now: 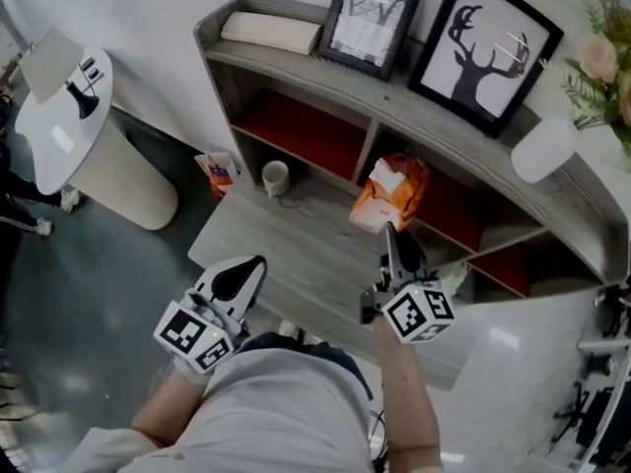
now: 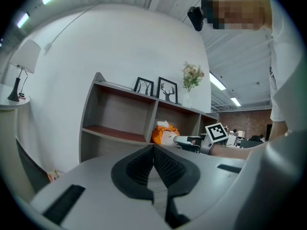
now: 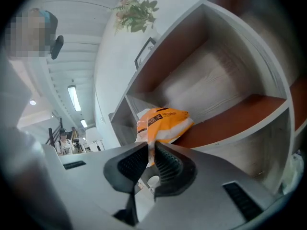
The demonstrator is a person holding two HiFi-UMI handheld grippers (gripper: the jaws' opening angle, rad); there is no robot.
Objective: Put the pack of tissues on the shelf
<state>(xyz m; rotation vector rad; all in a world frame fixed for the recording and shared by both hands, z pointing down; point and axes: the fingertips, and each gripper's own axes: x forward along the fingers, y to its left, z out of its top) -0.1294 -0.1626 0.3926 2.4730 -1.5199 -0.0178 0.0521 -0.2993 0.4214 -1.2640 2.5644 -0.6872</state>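
The orange and white pack of tissues (image 1: 390,193) hangs at the front of the shelf's middle compartment. My right gripper (image 1: 391,233) is shut on its near edge; in the right gripper view a strip of the pack (image 3: 160,125) is pinched between the dark pads, and the pack's far end lies over the red shelf board (image 3: 230,121). My left gripper (image 1: 244,276) is shut with nothing between its jaws, low over the grey table (image 1: 296,239), well left of the pack. In the left gripper view, the left gripper (image 2: 154,157) points at the shelf, where the pack (image 2: 163,133) shows.
The grey shelf unit (image 1: 296,65) carries a flat white box (image 1: 270,32), two framed pictures (image 1: 371,20), a white vase (image 1: 542,148) and flowers. A white mug (image 1: 275,176) stands at the table's back. A snack packet (image 1: 217,170) lies on the floor by a white round table (image 1: 59,116).
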